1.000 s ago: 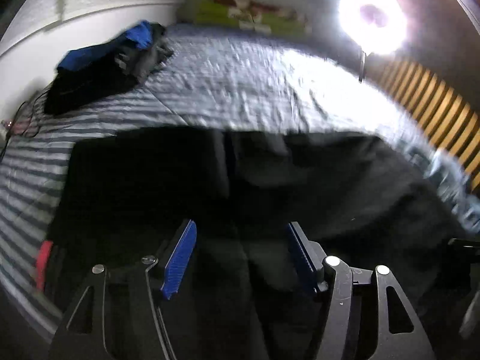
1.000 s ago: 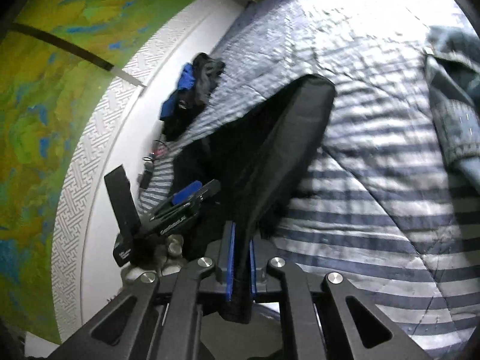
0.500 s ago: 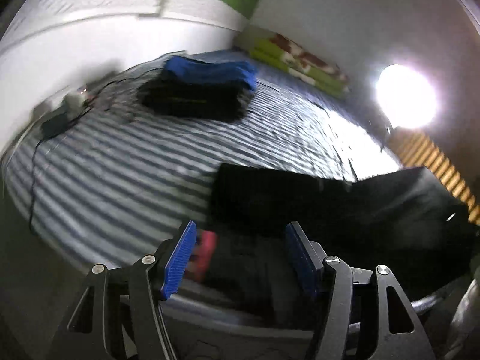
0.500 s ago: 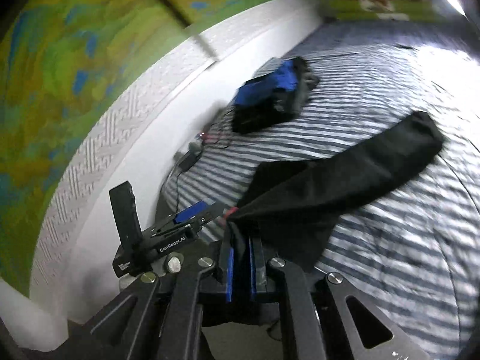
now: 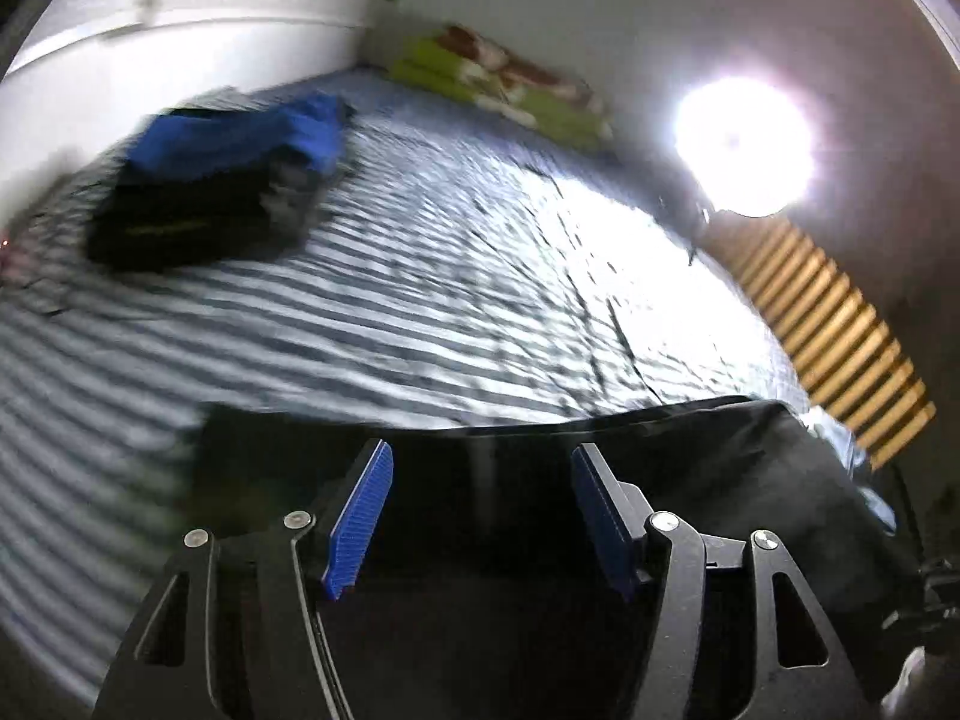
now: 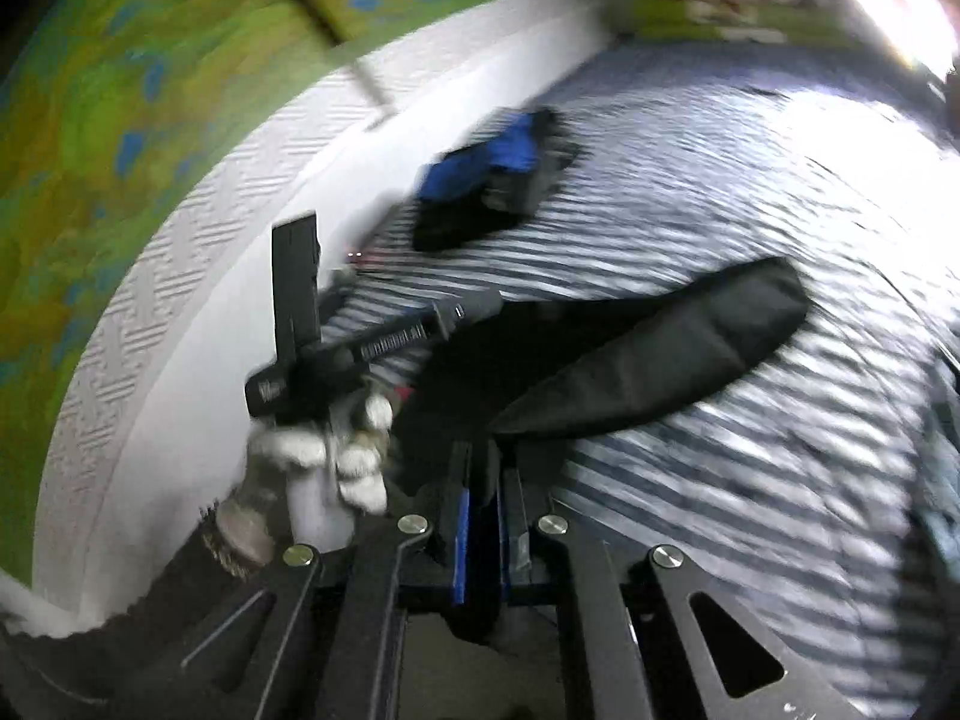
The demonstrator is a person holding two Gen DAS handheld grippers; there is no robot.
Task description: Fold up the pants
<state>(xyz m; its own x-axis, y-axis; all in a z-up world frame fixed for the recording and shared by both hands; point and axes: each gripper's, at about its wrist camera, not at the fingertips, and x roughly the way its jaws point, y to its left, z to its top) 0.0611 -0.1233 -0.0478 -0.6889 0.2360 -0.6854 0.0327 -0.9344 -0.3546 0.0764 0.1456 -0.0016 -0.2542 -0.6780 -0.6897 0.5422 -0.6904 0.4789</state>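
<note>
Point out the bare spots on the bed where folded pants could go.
Free: the wide striped bedspread between the black pants and the green pillows, and toward the lamp. Crowded: the wall side, with the blue and black clothes pile, and the near edge under the pants.

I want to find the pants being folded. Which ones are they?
Look at the striped bed. By the white wall sits a blue-and-black clothes pile. The black pants lie apart, nearer, one end pinched in the right gripper.

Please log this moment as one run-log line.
left gripper: open, empty | right gripper: shut on black pants | pants: on striped bed, unfolded
</note>
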